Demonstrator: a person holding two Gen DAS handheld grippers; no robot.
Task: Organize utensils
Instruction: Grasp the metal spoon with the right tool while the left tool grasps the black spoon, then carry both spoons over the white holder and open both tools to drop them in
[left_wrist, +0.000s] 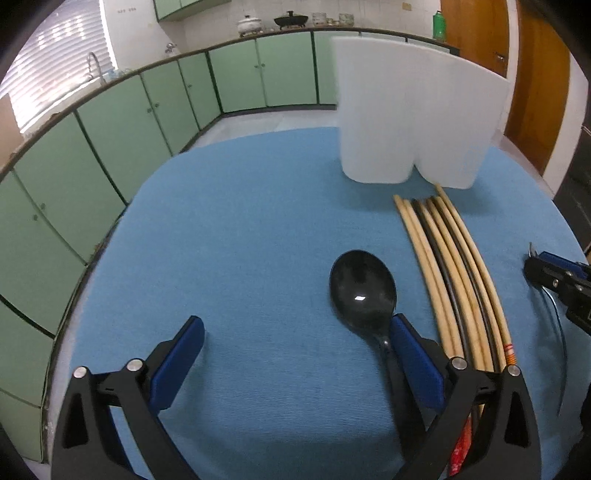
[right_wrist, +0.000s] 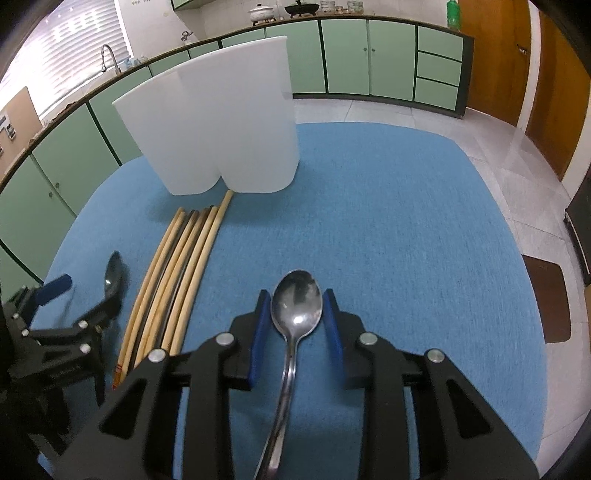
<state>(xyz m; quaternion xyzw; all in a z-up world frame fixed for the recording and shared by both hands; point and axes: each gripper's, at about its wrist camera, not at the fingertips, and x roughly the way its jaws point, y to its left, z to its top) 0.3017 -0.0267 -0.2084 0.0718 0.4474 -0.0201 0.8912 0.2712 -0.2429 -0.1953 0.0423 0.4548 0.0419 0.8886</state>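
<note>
A metal spoon (right_wrist: 296, 301) lies on the blue cloth (right_wrist: 406, 229) with its bowl between the pads of my right gripper (right_wrist: 296, 308); both pads sit against the bowl's sides. My left gripper (left_wrist: 297, 323) is open wide low over the cloth. A black spoon (left_wrist: 362, 291) lies just inside its right finger (left_wrist: 413, 354), neck against the pad. Several wooden and dark chopsticks (left_wrist: 454, 277) lie side by side between the two spoons. A white two-compartment holder (left_wrist: 413, 118) stands upright behind them. From the right wrist I see the left gripper (right_wrist: 86, 295) beside the black spoon (right_wrist: 114, 273).
The blue cloth (left_wrist: 240, 221) covers a table whose edges curve close on the left and far sides. Green kitchen cabinets (left_wrist: 110, 129) and a tiled floor (right_wrist: 517, 147) lie beyond. The holder (right_wrist: 218, 122) stands just behind the chopstick (right_wrist: 177, 277) tips.
</note>
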